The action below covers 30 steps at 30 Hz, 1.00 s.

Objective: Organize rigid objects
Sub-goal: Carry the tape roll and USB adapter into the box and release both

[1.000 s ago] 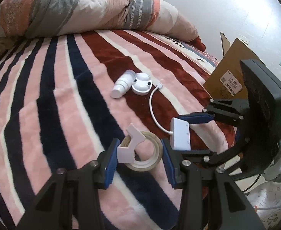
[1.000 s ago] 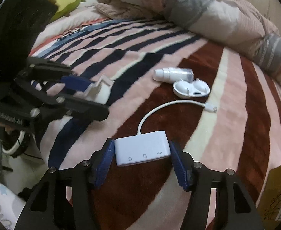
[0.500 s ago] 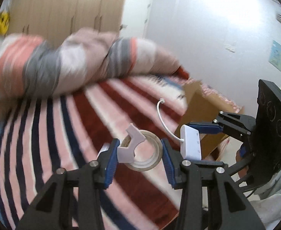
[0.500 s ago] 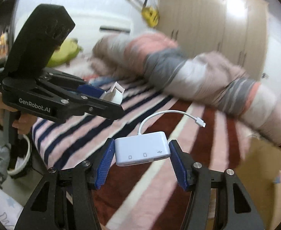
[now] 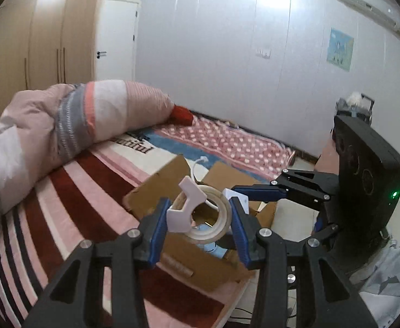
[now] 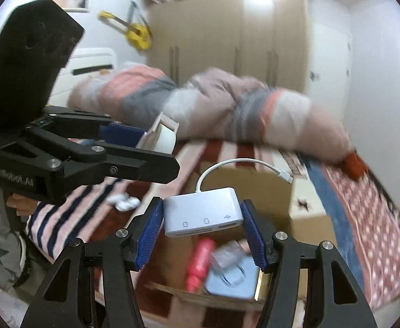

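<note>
Bedroom: striped blanket on bed, rolled duvet behind cardboard box. Box open at bed edge, serves as landmark. Left of box centre: left gripper above opening, fingers clenched on tape roll, white dispenser up, likely poised for drop. Right of it: right gripper over box, fingers clamped on white adapter hub, cable arching clear. Inside box: pink item, blurred.
</note>
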Available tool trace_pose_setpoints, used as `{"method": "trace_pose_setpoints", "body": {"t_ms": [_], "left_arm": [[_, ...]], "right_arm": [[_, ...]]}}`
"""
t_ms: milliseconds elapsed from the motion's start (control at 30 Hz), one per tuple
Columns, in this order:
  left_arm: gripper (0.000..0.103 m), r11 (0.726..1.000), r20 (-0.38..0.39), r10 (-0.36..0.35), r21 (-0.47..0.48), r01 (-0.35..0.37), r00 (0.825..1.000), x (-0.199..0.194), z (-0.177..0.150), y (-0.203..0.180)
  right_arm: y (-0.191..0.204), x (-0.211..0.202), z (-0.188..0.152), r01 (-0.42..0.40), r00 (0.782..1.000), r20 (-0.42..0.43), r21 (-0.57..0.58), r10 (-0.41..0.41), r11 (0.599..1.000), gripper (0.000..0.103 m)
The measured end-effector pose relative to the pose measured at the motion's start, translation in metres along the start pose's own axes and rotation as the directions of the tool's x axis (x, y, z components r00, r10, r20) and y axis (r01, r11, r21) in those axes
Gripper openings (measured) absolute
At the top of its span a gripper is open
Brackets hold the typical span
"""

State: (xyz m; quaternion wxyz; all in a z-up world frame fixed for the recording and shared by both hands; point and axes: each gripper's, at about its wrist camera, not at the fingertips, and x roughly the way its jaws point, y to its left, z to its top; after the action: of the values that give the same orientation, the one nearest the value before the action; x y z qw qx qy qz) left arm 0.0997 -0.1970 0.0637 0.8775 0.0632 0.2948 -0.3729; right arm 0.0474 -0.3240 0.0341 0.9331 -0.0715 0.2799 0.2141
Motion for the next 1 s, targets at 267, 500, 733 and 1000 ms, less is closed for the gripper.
{"method": "trace_pose_setpoints", "body": {"t_ms": [267, 500, 733, 1000], "left_arm": [[0.040, 1.000, -0.126, -0.016, -0.002, 0.016, 0.992, 0.065, 0.000, -0.007], [0.040, 1.000, -0.141, -0.004, 0.001, 0.004, 0.990, 0.070, -0.002, -0.009], [0.044, 1.000, -0.130, 0.012, -0.008, -0.013, 0.991, 0.065, -0.002, -0.005], [0.066, 0.998, -0.042, 0.055, -0.041, -0.057, 0.998, 0.021, -0.003, 0.015]], "right_arm": [[-0.050, 0.028, -0.024, 0.008, 0.987, -0.159, 0.140, 0.014, 0.990, 0.055], [-0.061, 0.030, -0.030, 0.018, 0.986, -0.167, 0.172, 0.011, 0.985, 0.056], [-0.060, 0.029, -0.027, 0.022, 0.987, -0.158, 0.172, 0.005, 0.985, 0.056], [-0.045, 0.022, -0.012, 0.030, 0.987, -0.159, 0.138, -0.008, 0.990, 0.056]]}}
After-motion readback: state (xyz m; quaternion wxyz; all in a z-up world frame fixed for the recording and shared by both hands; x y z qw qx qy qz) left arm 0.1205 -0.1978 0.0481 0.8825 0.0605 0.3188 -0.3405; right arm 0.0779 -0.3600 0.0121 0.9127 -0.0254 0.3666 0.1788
